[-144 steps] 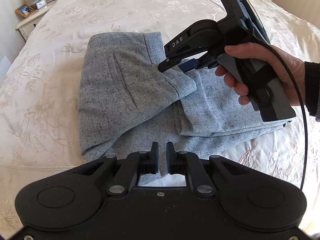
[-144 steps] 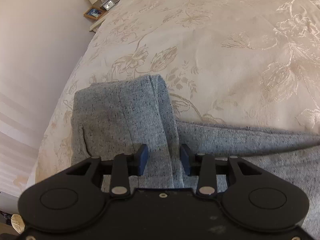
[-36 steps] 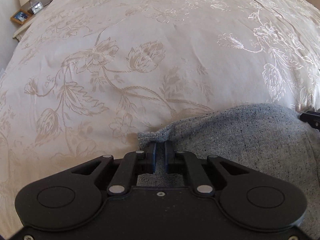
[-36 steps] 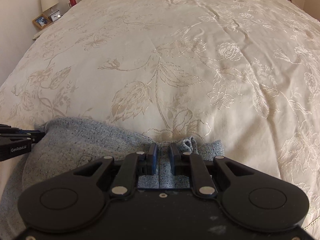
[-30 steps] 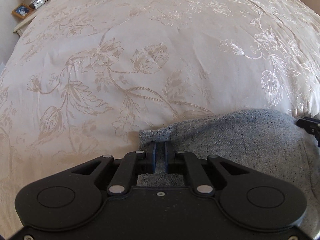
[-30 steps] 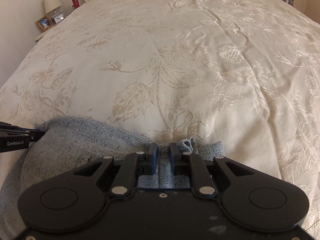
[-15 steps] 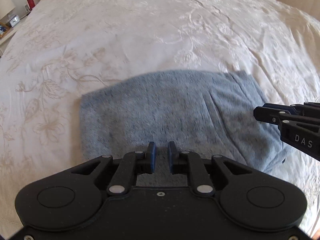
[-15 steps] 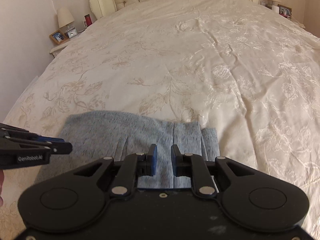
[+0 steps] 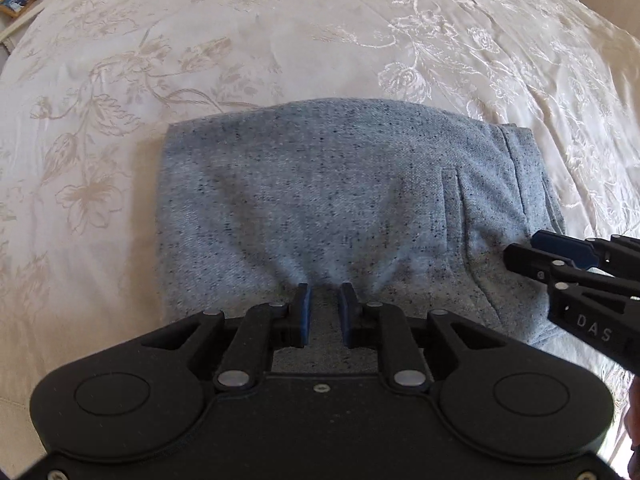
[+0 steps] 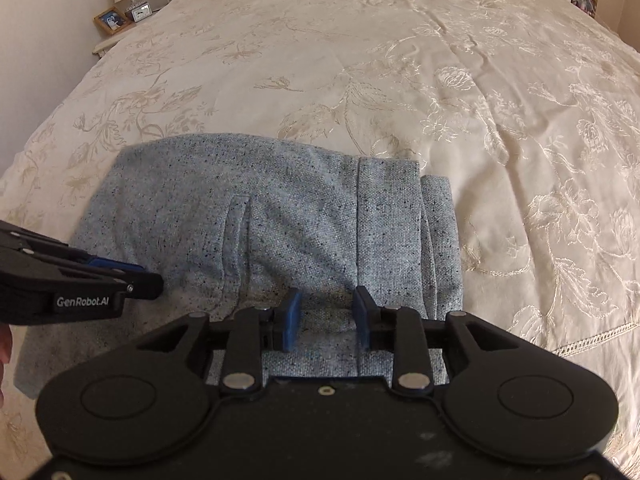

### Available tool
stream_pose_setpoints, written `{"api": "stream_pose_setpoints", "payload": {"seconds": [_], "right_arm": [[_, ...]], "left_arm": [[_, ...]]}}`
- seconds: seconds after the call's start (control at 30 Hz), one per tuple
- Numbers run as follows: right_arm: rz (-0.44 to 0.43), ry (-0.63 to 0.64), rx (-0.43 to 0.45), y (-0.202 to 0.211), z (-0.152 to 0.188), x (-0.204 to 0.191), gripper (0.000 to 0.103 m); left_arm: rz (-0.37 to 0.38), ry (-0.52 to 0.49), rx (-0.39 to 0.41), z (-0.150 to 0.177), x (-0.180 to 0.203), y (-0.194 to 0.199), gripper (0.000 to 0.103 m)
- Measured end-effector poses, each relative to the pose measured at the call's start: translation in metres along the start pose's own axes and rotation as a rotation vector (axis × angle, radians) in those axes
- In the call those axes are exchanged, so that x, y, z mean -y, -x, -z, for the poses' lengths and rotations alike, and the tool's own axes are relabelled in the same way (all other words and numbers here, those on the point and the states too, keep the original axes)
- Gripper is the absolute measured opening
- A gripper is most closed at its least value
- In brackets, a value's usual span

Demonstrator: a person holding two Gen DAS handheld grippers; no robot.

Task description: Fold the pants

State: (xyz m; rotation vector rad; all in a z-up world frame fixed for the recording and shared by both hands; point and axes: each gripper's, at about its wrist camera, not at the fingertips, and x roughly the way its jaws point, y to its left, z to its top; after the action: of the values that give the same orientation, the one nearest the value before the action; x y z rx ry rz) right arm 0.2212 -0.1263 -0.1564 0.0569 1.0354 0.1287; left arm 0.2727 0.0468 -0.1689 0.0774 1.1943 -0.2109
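The grey-blue speckled pants lie folded in a compact rectangle on the cream floral bedspread. My left gripper hovers at the near edge of the pile, its jaws opening; creases in the cloth run toward the gap, but the pads do not press on it. In the right wrist view the pants show a pocket seam and a waistband strip. My right gripper is over the near edge with its jaws opening, a low ridge of cloth lying loose between them. Each gripper shows in the other's view: the right gripper and the left gripper.
A nightstand with a lamp, a photo frame and a clock stands at the bed's far left. The bedspread's lace-trimmed edge drops off at the right. A bit of the person's hand shows at the left border.
Both grippers carried the pants' edge over while shut on it, then pulled back toward the near side. Their jaws have since parted, and the pants now lie folded flat.
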Motion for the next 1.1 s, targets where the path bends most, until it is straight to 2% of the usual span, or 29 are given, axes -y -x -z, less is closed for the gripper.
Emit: {"api": "stream_pose_setpoints", "payload": {"seconds": [0.1, 0.23, 0.33, 0.43, 0.6, 0.73, 0.9, 0.97, 1.1], "right_arm": [[-0.025, -0.035, 0.020, 0.014, -0.003, 0.009, 0.031], [0.036, -0.060, 0.121, 0.039, -0.001, 0.020, 0.034], [0.062, -0.083, 0.157, 0.044, -0.002, 0.033, 0.036], [0.076, -0.113, 0.116, 0.033, -0.007, 0.046, 0.037], [0.072, -0.128, 0.058, 0.013, -0.012, 0.057, 0.037], [0.053, -0.151, 0.013, -0.001, -0.011, 0.060, 0.039], [0.049, -0.166, 0.009, -0.015, -0.009, 0.066, 0.047], [0.036, -0.195, 0.004, -0.019, -0.008, 0.070, 0.050], [-0.001, -0.274, -0.002, -0.028, -0.005, 0.084, 0.053]], "left_arm": [[-0.072, -0.002, 0.051, 0.006, -0.011, 0.017, 0.026], [-0.094, 0.034, 0.094, 0.009, -0.035, 0.034, 0.027], [-0.118, 0.056, 0.104, 0.007, -0.050, 0.034, 0.040], [-0.134, 0.067, 0.090, 0.005, -0.061, 0.027, 0.040], [-0.074, 0.098, 0.045, 0.004, -0.072, 0.009, 0.040], [-0.072, 0.079, 0.005, 0.001, -0.068, -0.009, 0.048], [-0.074, 0.080, -0.005, 0.000, -0.068, -0.023, 0.055], [-0.081, 0.081, -0.005, 0.001, -0.067, -0.025, 0.061], [-0.066, 0.109, -0.016, 0.000, -0.072, -0.030, 0.064]]}}
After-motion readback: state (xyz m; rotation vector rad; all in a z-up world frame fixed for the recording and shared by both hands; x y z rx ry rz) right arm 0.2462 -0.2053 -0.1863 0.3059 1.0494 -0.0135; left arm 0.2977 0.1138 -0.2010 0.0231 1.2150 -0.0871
